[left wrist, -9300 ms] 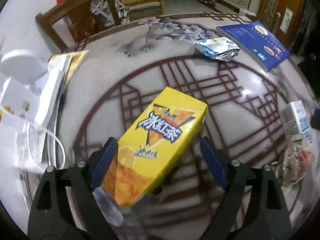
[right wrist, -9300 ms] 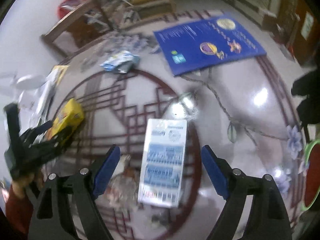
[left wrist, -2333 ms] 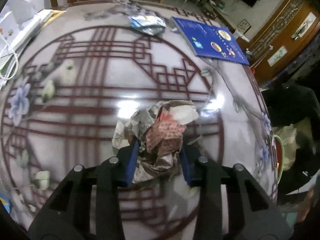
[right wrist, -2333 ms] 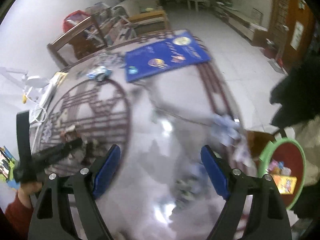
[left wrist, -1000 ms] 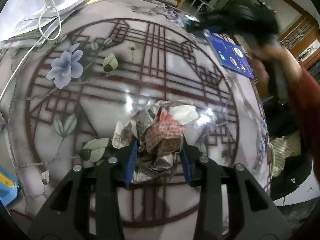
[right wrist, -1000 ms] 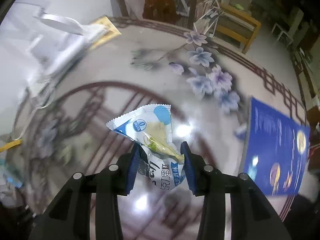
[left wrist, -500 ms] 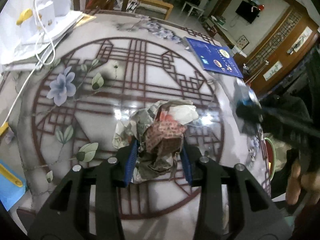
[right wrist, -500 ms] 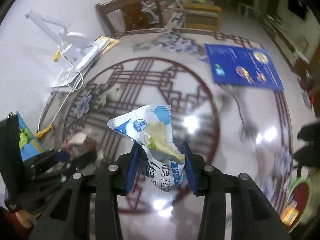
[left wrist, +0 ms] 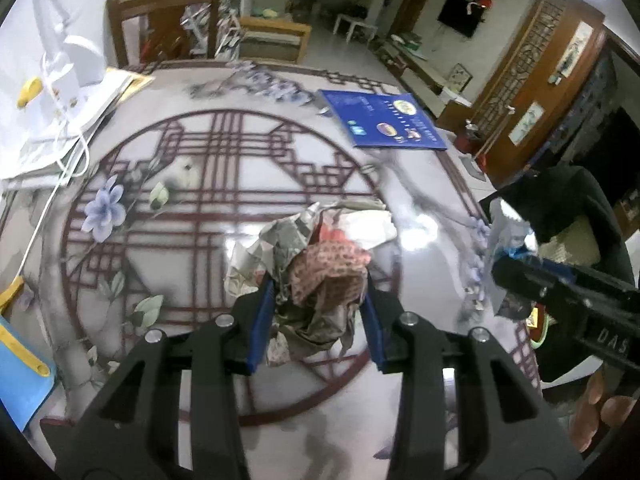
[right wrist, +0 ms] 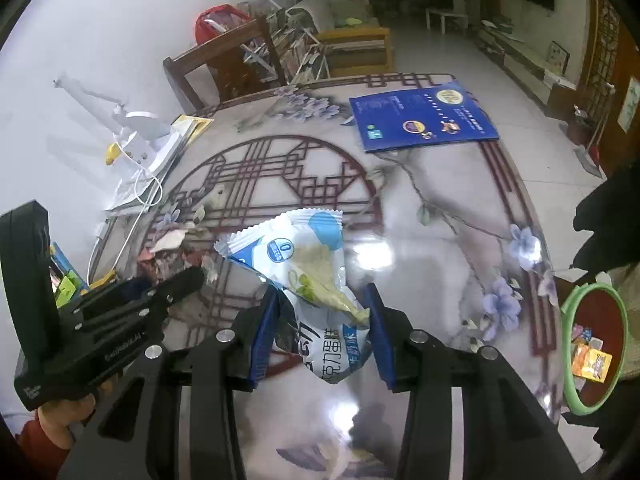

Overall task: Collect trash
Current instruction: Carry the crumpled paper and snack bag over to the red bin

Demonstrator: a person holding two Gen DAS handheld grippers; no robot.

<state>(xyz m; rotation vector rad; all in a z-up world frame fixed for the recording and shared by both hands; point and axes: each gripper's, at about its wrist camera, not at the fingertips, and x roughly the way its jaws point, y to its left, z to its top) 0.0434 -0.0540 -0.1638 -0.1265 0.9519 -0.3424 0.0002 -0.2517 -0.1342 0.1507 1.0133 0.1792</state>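
Crumpled paper wad (left wrist: 320,268): clamped in left claw (left wrist: 318,320). Snack wrapper (right wrist: 312,288): clamped in right claw (right wrist: 320,340). Green-rimmed bin (right wrist: 592,348): sited right of surface (right wrist: 440,208), nearer right claw.

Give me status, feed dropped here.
Left gripper shut on crumpled paper. Right gripper shut on snack wrapper. Green-rimmed bin at table's right edge, path unobstructed.

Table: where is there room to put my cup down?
The table is bare in its patterned middle, between the blue booklet and the two grippers, and along the right edge by the painted flowers. The far left corner is crowded with the white lamp, its cord and papers.
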